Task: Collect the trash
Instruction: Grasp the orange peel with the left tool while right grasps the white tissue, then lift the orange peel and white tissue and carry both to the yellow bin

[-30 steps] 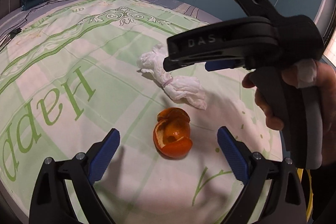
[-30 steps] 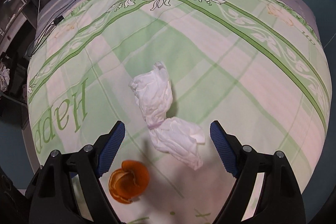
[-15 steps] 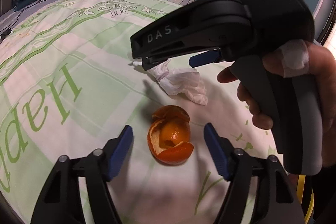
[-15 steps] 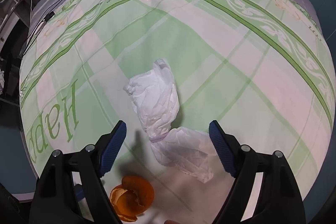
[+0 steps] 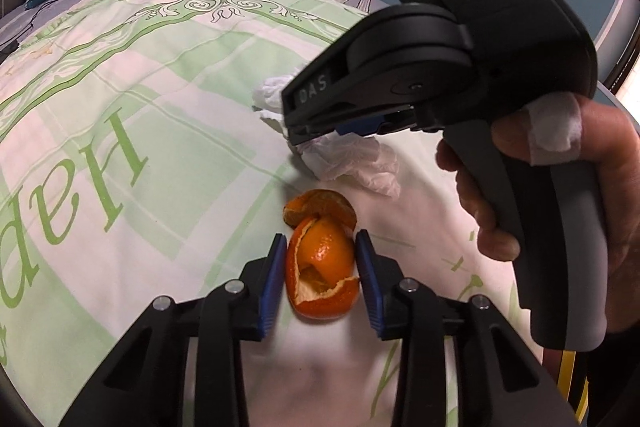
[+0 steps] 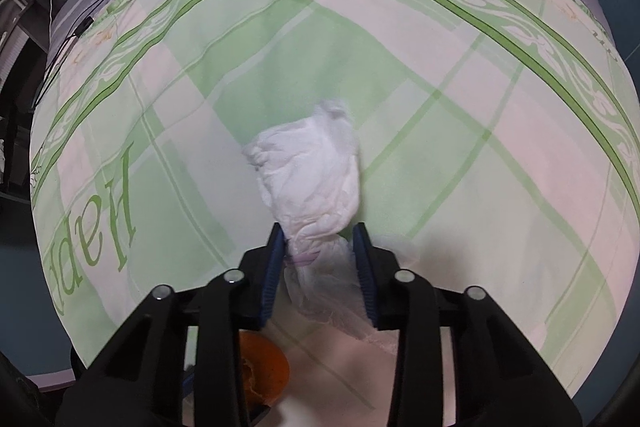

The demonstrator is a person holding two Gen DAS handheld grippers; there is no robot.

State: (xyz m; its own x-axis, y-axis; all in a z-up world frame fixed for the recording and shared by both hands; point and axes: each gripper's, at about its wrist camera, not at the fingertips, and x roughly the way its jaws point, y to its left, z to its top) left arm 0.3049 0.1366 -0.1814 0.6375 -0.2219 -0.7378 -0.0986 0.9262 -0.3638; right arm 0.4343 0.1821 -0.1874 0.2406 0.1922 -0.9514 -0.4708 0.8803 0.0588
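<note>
Orange peel on the bed now sits pinched between the closing left hand-held gripper, wide a second ago, while the right hand-held gripper narrows onto the white tissue, so both pickups seem imminent, though its lower tail is hidden.

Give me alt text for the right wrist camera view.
The right tongs are closing on a crumpled white tissue lying on a green and white bedspread. An orange peel shows below.
</note>
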